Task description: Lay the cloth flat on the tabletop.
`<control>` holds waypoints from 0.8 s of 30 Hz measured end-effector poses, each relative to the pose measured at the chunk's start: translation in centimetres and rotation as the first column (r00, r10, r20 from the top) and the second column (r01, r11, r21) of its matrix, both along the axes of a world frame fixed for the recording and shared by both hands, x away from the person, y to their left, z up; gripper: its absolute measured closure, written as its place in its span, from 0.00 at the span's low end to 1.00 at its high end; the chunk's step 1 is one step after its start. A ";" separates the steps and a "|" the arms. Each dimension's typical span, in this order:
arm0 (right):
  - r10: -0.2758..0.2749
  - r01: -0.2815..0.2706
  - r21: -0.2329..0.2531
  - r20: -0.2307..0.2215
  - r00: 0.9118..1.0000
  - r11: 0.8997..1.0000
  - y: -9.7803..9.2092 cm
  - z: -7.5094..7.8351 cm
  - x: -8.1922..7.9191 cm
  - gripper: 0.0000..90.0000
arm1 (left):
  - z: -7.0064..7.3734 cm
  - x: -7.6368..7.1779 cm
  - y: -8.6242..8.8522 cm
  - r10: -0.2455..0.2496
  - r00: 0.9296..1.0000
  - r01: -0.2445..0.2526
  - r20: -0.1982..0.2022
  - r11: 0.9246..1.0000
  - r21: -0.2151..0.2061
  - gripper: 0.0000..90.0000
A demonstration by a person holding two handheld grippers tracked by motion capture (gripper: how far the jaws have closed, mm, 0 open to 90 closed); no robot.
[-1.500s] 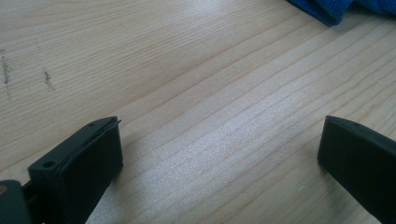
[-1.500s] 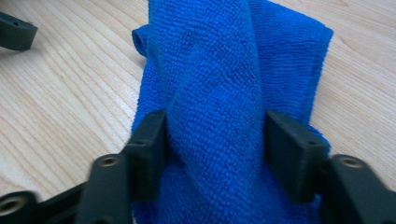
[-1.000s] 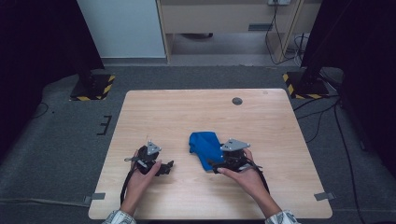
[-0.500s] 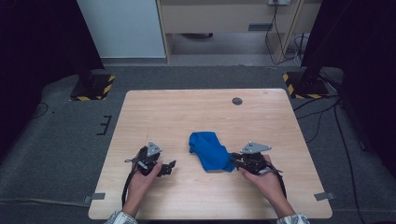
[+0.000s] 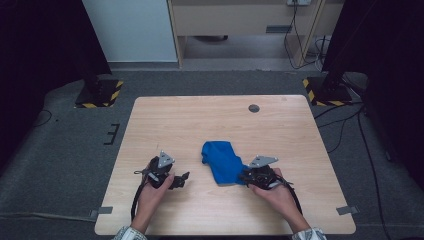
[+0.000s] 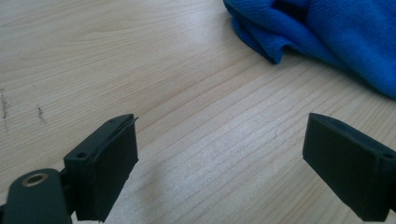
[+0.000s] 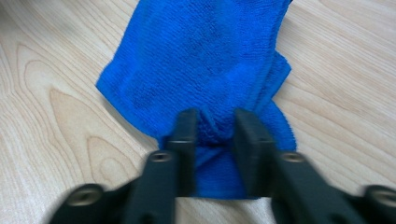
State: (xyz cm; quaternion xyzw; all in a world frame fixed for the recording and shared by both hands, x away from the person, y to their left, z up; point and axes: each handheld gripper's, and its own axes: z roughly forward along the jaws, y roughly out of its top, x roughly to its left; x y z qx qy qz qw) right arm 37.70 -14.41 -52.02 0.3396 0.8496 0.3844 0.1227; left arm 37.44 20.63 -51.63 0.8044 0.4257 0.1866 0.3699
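The right gripper (image 7: 214, 135) already pinches the near edge of the folded cloth (image 5: 223, 161), while the left gripper (image 6: 224, 154) waits spread beside it, so more folding seems left.

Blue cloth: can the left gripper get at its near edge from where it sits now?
Probably yes. The left gripper is open, and only bare table lies between it and the blue cloth. The right gripper pinches the cloth's other end.
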 end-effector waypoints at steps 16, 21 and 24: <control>0.055 -0.057 0.054 0.044 0.998 0.997 0.9 1.2 -0.5 0.98 | 0.3 -0.4 -0.9 -0.038 0.999 0.038 0.005 0.999 0.006 0.10; 0.048 -0.053 0.100 0.052 0.997 0.994 1.4 1.6 -0.3 0.99 | 0.3 -0.5 -1.4 -0.056 0.998 0.056 0.001 0.998 0.012 0.10; 0.059 -0.066 0.108 0.069 0.996 0.992 2.2 1.8 0.1 0.99 | 0.2 -0.6 -1.8 -0.068 0.998 0.068 -0.012 0.998 0.008 0.10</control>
